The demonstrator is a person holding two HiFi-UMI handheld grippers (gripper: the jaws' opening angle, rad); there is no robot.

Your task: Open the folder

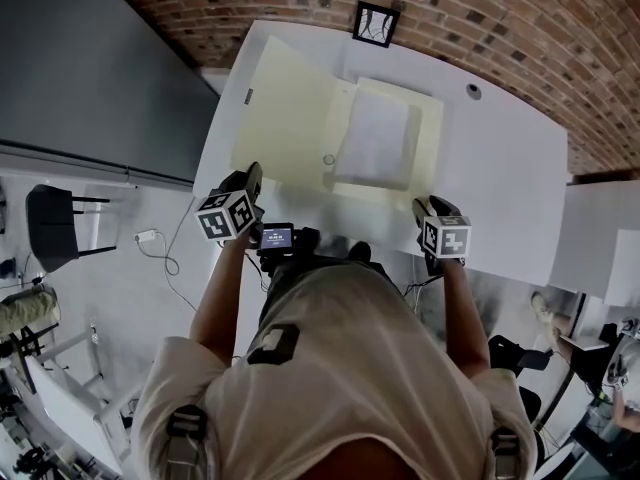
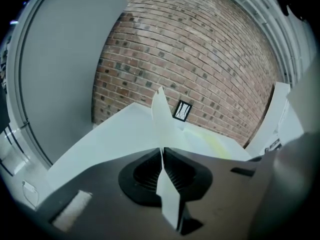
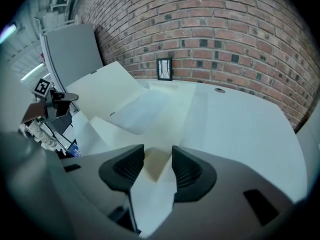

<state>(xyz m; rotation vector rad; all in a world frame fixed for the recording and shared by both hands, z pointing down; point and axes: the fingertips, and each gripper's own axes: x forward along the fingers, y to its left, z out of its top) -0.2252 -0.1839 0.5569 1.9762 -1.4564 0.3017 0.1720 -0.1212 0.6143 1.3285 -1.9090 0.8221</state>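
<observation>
A pale yellow folder [image 1: 290,118] lies spread open on the white table [image 1: 500,168], with a white sheet [image 1: 375,138] in its right half. My left gripper [image 1: 252,173] is at the near edge of the left cover. In the left gripper view the cover [image 2: 161,119] runs edge-on through the jaws, and the left gripper [image 2: 161,156] is shut on it. My right gripper [image 1: 420,206] is at the folder's near right corner. In the right gripper view the right gripper [image 3: 157,159] is open, and the corner of the folder [image 3: 115,94] lies between the parted pads.
A small framed card [image 1: 376,24] leans on the brick wall at the table's back. A round cable hole [image 1: 473,91] is at the back right of the table. A grey panel [image 1: 90,78] stands to the left, and a chair [image 1: 55,223] is on the floor below it.
</observation>
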